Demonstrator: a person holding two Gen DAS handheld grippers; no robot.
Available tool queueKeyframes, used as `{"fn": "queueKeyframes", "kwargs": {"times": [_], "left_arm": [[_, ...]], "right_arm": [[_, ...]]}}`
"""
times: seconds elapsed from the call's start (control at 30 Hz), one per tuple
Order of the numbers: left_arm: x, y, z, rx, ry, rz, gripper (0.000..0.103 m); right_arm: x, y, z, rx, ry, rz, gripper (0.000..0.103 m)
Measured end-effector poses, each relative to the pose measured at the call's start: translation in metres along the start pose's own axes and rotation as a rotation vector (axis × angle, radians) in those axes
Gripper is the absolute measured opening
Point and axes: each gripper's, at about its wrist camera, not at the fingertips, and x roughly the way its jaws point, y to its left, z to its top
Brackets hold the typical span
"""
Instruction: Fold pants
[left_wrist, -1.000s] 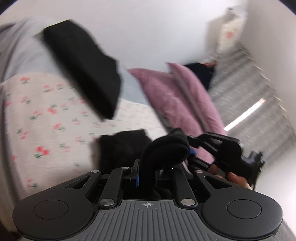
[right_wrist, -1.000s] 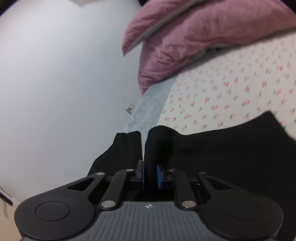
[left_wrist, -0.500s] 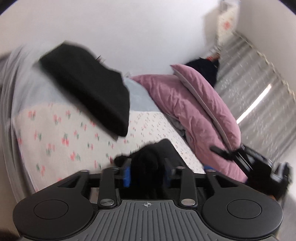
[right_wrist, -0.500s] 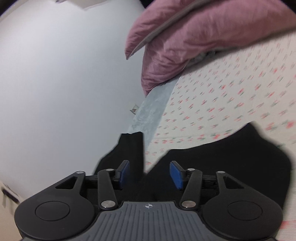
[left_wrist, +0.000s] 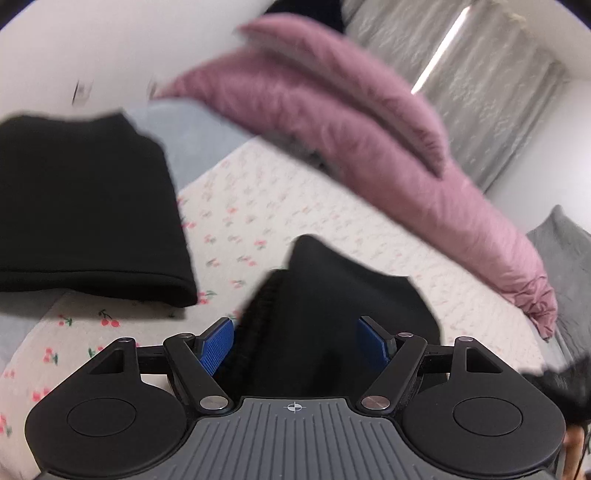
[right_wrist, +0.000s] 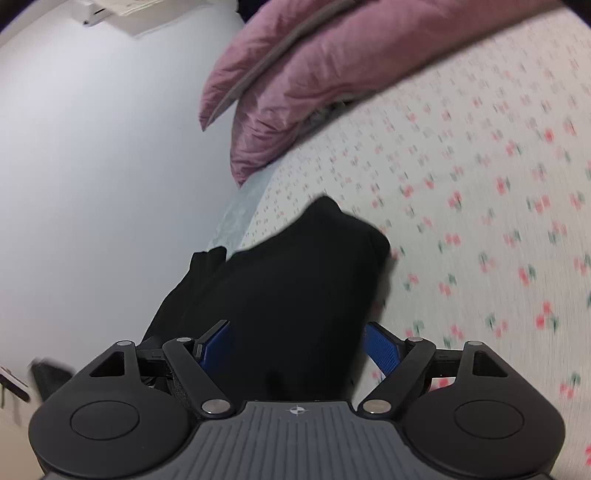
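Just now we let go of the fold.
Our left gripper (left_wrist: 295, 341) and right gripper (right_wrist: 301, 343) had just been opening; both stood wide, black pants (right_wrist: 295, 280) lying loose between the pads on the floral sheet (right_wrist: 480, 206), apparently released.

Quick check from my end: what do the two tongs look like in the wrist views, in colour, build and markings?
Both look alike. The left tongs and right tongs each have blue, finely textured pads on black linkage arms with silver pivot pins. Behind sits a ribbed grey housing bearing a small white crosshair mark, flanked by two black rounded lobes with circular recesses. No cables or sleeves are visible.
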Motion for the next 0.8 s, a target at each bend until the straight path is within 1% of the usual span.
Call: {"fn": "queueKeyframes", "kwargs": {"times": [0.03, 0.07, 0.17, 0.2, 0.37, 0.4, 0.43, 0.5, 0.53, 0.6, 0.63, 0.7, 0.77, 0.8], "left_arm": [[0.008, 0.008, 0.006, -0.011, 0.032, 0.001, 0.075], [0.018, 0.014, 0.012, -0.019, 0.075, -0.013, 0.075], [0.044, 0.033, 0.019, -0.084, 0.171, -0.104, 0.075], [0.051, 0.037, 0.02, -0.104, 0.193, -0.137, 0.075], [0.077, 0.043, 0.02, -0.164, 0.26, -0.24, 0.075], [0.082, 0.044, 0.019, -0.178, 0.269, -0.254, 0.075], [0.084, 0.046, 0.019, -0.191, 0.275, -0.267, 0.075], [0.09, 0.052, 0.018, -0.233, 0.284, -0.301, 0.075], [0.092, 0.056, 0.016, -0.258, 0.286, -0.318, 0.074], [0.093, 0.062, 0.014, -0.297, 0.285, -0.345, 0.073], [0.094, 0.063, 0.013, -0.309, 0.281, -0.355, 0.072], [0.093, 0.064, 0.01, -0.309, 0.269, -0.365, 0.068], [0.093, 0.064, 0.005, -0.318, 0.253, -0.373, 0.058], [0.093, 0.063, 0.003, -0.326, 0.243, -0.376, 0.054]], "right_arm": [[0.001, -0.003, -0.004, 0.01, 0.008, 0.002, 0.081], [0.003, -0.004, -0.008, 0.017, 0.015, 0.002, 0.081], [0.008, -0.008, -0.015, 0.032, 0.037, -0.004, 0.081], [0.01, -0.009, -0.017, 0.038, 0.043, -0.004, 0.081], [0.023, -0.013, -0.019, 0.071, 0.053, 0.006, 0.08], [0.024, -0.013, -0.019, 0.076, 0.051, 0.008, 0.078], [0.026, -0.014, -0.018, 0.09, 0.051, 0.014, 0.071], [0.033, -0.019, -0.017, 0.152, 0.056, 0.029, 0.065], [0.035, -0.022, -0.016, 0.181, 0.054, 0.04, 0.058], [0.04, -0.025, -0.017, 0.214, 0.053, 0.053, 0.052], [0.044, -0.025, -0.018, 0.221, 0.048, 0.055, 0.05], [0.052, -0.022, -0.02, 0.219, 0.034, 0.054, 0.05], [0.062, -0.016, -0.019, 0.228, 0.02, 0.048, 0.052], [0.065, -0.014, -0.018, 0.241, 0.014, 0.043, 0.046]]}}
